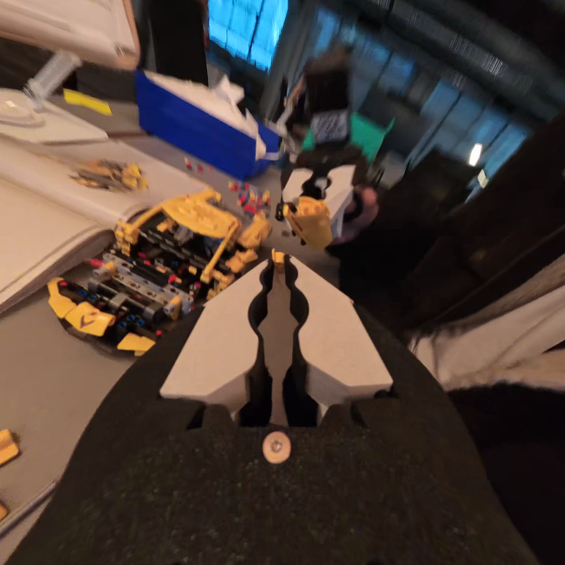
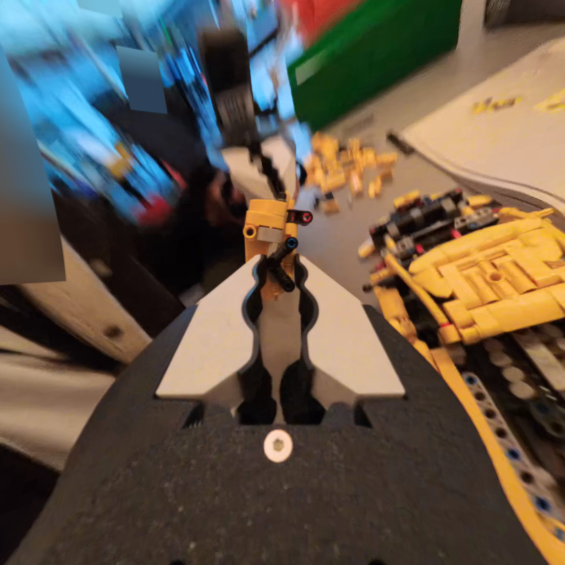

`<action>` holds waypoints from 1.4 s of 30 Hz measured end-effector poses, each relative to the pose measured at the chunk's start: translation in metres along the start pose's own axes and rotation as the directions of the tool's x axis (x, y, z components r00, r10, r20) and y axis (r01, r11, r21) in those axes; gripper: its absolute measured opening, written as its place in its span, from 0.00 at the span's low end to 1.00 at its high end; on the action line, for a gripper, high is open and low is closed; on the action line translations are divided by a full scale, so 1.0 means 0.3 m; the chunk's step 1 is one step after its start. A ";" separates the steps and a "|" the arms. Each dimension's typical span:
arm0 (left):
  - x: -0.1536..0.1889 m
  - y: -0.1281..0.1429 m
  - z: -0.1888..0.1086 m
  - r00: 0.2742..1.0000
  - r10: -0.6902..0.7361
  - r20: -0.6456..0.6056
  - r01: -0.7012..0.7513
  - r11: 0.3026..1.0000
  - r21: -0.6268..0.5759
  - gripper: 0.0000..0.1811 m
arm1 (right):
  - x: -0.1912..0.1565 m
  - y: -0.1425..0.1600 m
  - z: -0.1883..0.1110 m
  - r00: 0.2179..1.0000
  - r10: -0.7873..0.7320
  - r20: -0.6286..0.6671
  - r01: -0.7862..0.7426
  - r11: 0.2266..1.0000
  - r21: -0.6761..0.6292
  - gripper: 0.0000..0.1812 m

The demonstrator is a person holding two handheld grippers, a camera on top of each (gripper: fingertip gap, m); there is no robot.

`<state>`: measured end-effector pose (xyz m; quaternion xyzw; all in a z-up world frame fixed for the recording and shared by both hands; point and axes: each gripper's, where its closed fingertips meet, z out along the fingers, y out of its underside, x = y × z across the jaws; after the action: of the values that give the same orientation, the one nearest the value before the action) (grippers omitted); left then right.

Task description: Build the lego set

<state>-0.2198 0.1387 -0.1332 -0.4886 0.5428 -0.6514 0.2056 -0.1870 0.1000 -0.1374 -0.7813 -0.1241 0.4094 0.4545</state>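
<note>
My left gripper (image 1: 278, 270) is shut on a small yellow piece (image 1: 278, 258), held in the air. Just beyond it, my right gripper (image 1: 310, 186) holds a yellow sub-assembly (image 1: 312, 223). In the right wrist view, my right gripper (image 2: 278, 261) is shut on that sub-assembly (image 2: 266, 218), which carries black pins (image 2: 282, 272) and a small black link (image 2: 301, 216). The left gripper (image 2: 263, 171) shows blurred behind it, its tip close to the top of the sub-assembly. The half-built yellow and black car (image 1: 159, 272) sits on the grey table; it also shows at the right (image 2: 474, 275).
An open instruction book (image 1: 46, 214) lies left of the car. A blue box (image 1: 198, 128) stands behind, with small red and blue pieces (image 1: 252, 198) near it. A pile of yellow pieces (image 2: 345, 171) and a green box (image 2: 367, 55) lie beyond. A hand (image 1: 367, 201) holds the right gripper. Some 6 cm of space lies between my two pairs of fingers.
</note>
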 end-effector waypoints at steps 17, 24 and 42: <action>0.065 -0.025 0.069 0.987 -0.140 -0.085 0.148 0.984 0.101 0.03 | -0.044 -0.126 0.048 0.864 0.268 0.427 -0.411 0.865 0.289 0.09; 0.069 -0.022 0.075 0.985 -0.141 -0.094 0.150 0.984 0.095 0.03 | -0.055 -0.118 0.063 0.913 0.202 0.353 -0.313 0.904 0.290 0.09; 0.091 -0.046 0.076 0.977 -0.161 -0.137 0.180 0.973 0.143 0.03 | -0.072 -0.126 0.067 0.905 0.161 0.395 -0.313 0.880 0.359 0.09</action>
<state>-0.2086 0.1100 -0.1109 -0.4745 0.4583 -0.7360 0.1520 -0.2091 0.1211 -0.1002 -0.5899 -0.0162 0.6131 0.5253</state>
